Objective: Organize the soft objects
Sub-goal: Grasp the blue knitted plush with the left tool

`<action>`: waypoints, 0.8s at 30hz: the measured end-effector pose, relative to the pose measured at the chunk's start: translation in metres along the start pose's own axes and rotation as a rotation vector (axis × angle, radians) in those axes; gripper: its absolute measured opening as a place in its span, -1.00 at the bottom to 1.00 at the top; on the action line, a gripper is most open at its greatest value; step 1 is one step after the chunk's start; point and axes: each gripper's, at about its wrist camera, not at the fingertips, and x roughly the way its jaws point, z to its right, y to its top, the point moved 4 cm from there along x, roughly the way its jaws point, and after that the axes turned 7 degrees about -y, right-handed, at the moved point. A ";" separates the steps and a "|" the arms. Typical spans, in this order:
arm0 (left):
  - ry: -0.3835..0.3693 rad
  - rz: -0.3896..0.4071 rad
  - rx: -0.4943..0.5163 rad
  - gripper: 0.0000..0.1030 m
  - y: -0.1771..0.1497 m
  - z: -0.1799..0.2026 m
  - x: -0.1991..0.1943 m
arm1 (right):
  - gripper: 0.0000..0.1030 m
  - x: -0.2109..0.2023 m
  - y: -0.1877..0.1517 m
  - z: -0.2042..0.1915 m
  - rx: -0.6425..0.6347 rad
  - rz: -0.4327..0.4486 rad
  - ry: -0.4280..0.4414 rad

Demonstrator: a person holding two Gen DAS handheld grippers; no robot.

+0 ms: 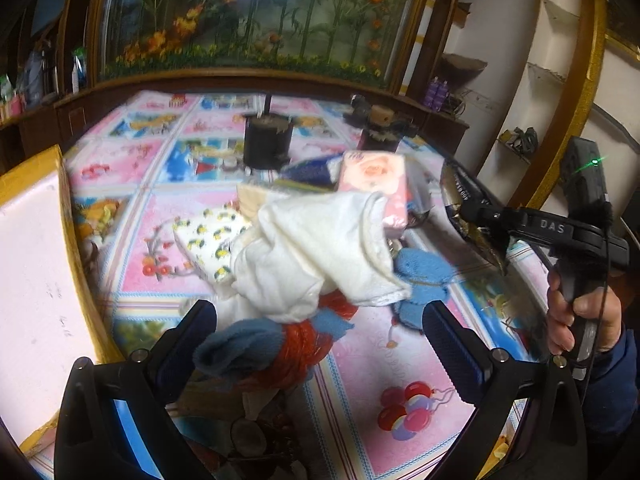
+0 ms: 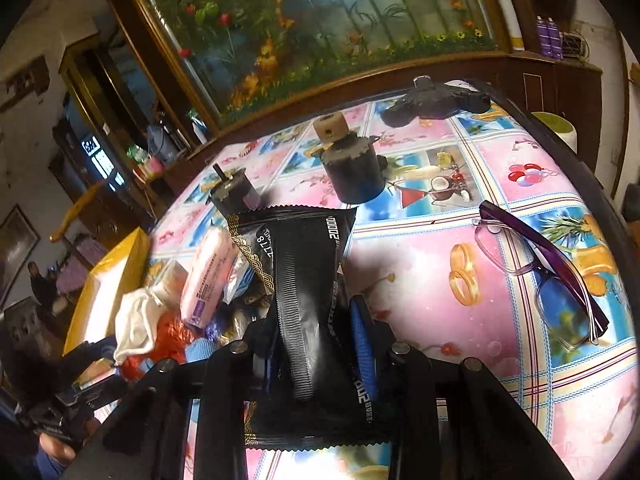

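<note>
A heap of soft things lies on the patterned tablecloth (image 1: 368,360): a white cloth (image 1: 320,248), a blue sock (image 1: 236,348), red mesh (image 1: 304,340), a blue knitted piece (image 1: 424,276), a lemon-print pack (image 1: 208,240) and a pink tissue pack (image 1: 376,184). My left gripper (image 1: 320,312) is open, its fingers standing either side of the heap's near end without pressing it. My right gripper (image 2: 316,320) is shut on a black foil packet (image 2: 304,272), pinched upright between the blue pads (image 2: 362,340). In the left wrist view that packet (image 1: 468,216) hangs right of the heap.
A yellow box with a white lining (image 1: 36,264) stands left of the heap. Two black cylinders (image 2: 356,176) (image 2: 234,196) and a dark object (image 2: 432,100) sit farther back. Purple glasses (image 2: 552,272) lie to the right. A person's hand (image 1: 576,316) holds the right gripper's handle.
</note>
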 end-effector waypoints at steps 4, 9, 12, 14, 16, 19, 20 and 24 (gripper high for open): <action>-0.039 0.005 0.107 0.78 0.007 0.035 -0.009 | -0.34 -0.007 0.004 0.004 0.018 0.044 0.023; -0.057 -0.115 0.196 0.46 0.008 0.071 0.021 | -0.34 -0.011 0.004 0.007 0.028 0.059 0.034; -0.036 -0.178 0.213 0.41 0.006 0.076 0.047 | -0.34 -0.014 0.003 0.007 0.028 0.070 0.036; -0.027 -0.207 0.199 0.32 0.007 0.074 0.060 | -0.34 -0.015 0.003 0.007 0.029 0.074 0.043; -0.014 -0.226 0.189 0.32 0.010 0.072 0.069 | -0.34 -0.016 0.003 0.007 0.028 0.076 0.052; 0.003 -0.244 0.185 0.31 0.014 0.072 0.078 | -0.34 -0.016 0.003 0.006 0.026 0.075 0.063; 0.006 -0.248 0.183 0.27 0.015 0.073 0.081 | -0.34 -0.017 0.003 0.005 0.024 0.076 0.067; 0.028 -0.289 0.173 -0.17 0.010 0.074 0.094 | -0.34 -0.015 0.003 0.007 0.026 0.073 0.074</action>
